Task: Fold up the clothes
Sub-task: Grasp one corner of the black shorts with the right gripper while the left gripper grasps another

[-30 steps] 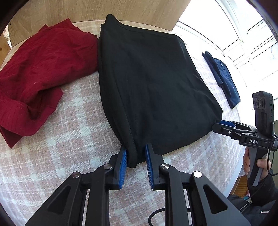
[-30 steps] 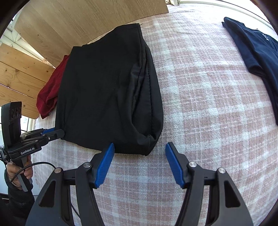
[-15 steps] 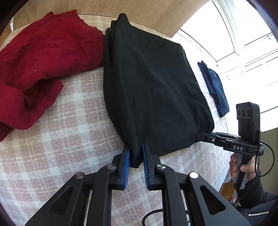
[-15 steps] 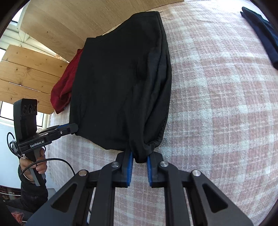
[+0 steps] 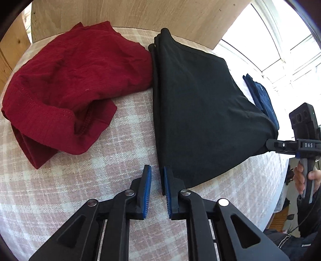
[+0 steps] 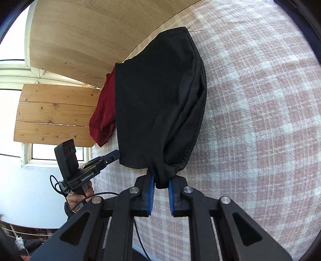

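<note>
Blue pads line both grippers. The right gripper point(image 6: 161, 185) is pinched on a bunched corner of the black garment point(image 6: 156, 96), the cloth gathered into a knot between its pads and lifted off the checked tablecloth point(image 6: 260, 120). In the left wrist view the left gripper point(image 5: 156, 176) has its pads a narrow gap apart; the garment's near corner lies against the inner face of the right-hand pad, but no cloth is visibly clamped between the two, so that corner looks free or only brushed.

Outward from the fingers, the black garment point(image 5: 200, 112) lies folded in layers, its long axis running away from both grippers toward the wooden board point(image 5: 140, 14) at the far edge of the table. Its near short edge spans between the two grippers, one at each near corner; the far end rests on the cloth. The right side hangs taut from the pinch, the left side sags lower.

A crumpled red garment point(image 5: 76, 84) lies just left of the black one, touching it near the far end. A folded navy garment point(image 5: 260, 96) lies beyond the right edge.

The next fold likely carries the near edge forward along that long axis, which would need the left corner regripped first.
</note>
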Action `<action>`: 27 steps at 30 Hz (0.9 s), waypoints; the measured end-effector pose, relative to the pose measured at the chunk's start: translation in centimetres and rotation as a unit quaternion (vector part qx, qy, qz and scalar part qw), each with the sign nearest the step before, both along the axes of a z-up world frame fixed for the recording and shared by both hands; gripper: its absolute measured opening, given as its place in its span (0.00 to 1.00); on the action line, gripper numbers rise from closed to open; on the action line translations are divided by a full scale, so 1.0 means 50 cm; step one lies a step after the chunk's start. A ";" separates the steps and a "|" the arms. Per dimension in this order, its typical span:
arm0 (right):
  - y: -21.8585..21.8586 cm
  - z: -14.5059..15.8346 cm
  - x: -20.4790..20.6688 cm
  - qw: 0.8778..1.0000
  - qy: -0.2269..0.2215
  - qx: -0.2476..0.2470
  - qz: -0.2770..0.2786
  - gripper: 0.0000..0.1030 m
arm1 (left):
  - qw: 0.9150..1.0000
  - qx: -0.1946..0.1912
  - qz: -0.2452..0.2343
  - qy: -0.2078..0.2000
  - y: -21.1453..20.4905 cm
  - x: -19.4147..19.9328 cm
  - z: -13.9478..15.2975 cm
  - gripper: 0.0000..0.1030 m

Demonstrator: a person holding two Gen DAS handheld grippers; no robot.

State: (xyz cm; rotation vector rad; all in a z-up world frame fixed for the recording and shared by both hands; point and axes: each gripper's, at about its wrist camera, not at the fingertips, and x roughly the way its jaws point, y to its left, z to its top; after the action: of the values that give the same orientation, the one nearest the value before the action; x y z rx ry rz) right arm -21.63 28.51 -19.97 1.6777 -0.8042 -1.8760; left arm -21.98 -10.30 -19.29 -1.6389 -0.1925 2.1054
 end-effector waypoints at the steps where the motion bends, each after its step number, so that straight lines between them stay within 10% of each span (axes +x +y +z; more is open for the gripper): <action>1: 0.003 0.003 -0.003 1.000 0.000 -0.006 -0.005 0.11 | 1.000 0.005 -0.012 0.013 0.000 0.012 0.011 0.30; 5: 0.003 0.024 -0.029 0.999 -0.009 -0.033 -0.018 0.11 | 0.993 -0.021 -0.082 0.084 0.041 0.063 0.063 0.39; 16: -0.014 0.081 -0.072 1.000 -0.001 -0.019 0.004 0.11 | 0.937 -0.181 -0.212 0.213 0.213 0.056 0.043 0.38; 19: -0.015 0.075 -0.067 1.000 -0.006 -0.009 0.016 0.11 | 0.952 -0.162 -0.195 0.173 0.193 0.011 0.031 0.12; 27: 0.001 0.022 0.000 0.995 -0.009 0.094 0.038 0.32 | 0.963 -0.118 -0.193 0.147 0.151 -0.033 0.069 0.08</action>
State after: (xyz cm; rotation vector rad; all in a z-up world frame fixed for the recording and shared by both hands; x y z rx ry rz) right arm -21.62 28.56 -18.87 1.8135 -0.5774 -1.9372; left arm -23.64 -2.74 -15.84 -1.3278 0.4542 2.0832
